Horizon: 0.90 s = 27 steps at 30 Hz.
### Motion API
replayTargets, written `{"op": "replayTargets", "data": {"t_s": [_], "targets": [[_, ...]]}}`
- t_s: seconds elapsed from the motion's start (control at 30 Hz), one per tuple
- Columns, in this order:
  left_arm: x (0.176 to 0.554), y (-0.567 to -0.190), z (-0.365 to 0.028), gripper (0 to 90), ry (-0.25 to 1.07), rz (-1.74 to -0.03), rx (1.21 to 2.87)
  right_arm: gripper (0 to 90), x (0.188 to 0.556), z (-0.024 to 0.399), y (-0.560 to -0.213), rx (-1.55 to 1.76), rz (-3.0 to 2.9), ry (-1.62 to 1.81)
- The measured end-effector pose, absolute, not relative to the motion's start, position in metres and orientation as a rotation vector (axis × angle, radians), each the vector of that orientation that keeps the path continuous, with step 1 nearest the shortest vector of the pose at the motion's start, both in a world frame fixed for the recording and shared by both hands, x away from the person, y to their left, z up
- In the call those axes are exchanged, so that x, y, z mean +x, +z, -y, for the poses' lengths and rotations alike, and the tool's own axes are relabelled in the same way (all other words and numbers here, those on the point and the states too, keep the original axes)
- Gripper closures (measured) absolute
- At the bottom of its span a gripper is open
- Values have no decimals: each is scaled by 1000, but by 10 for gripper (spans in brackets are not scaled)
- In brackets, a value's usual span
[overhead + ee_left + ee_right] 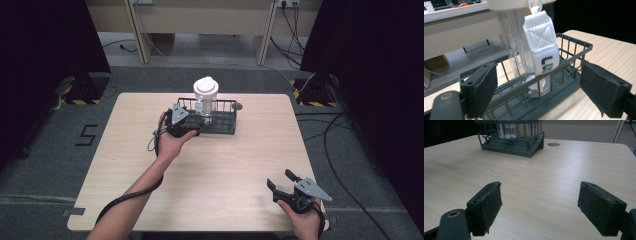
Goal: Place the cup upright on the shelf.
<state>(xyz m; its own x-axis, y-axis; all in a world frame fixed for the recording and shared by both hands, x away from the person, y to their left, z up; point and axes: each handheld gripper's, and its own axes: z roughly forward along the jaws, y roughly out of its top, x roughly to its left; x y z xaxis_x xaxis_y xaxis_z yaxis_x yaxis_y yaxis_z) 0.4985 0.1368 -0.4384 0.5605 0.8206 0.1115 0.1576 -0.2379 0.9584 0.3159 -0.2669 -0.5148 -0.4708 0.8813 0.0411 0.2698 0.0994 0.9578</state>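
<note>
1. The left gripper [192,125] sits at the left end of the dark wire basket [225,125], held in the person's left hand [172,142] toward the far middle of the tabletop [210,175]. In the left gripper view its jaws stand wide apart with the basket's near wall between them, and they close on nothing.
2. The basket stands on the tabletop with its long side facing the person; a round hole [237,106] in the tabletop lies just beside its far right corner.
3. A clear water bottle [205,102] with a white lid [205,86] stands upright inside the basket, toward its left half and rising well above the rim. In the left gripper view a white stitched strap [540,47] hangs from the lid down the bottle's side.
4. The right gripper [283,181] rests in the person's right hand [302,215] near the front right corner of the tabletop, well apart from the basket. In the right gripper view its jaws are spread wide and empty over bare wood, pointing toward the basket.
</note>
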Motion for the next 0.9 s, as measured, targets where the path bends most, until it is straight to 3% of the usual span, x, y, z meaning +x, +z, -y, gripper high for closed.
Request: {"op": "replayTargets", "data": {"t_s": [0.9], "targets": [[457, -446, -175, 143, 782, -808, 1724, 197, 316, 266, -515, 1128, -1819, 1382]]}}
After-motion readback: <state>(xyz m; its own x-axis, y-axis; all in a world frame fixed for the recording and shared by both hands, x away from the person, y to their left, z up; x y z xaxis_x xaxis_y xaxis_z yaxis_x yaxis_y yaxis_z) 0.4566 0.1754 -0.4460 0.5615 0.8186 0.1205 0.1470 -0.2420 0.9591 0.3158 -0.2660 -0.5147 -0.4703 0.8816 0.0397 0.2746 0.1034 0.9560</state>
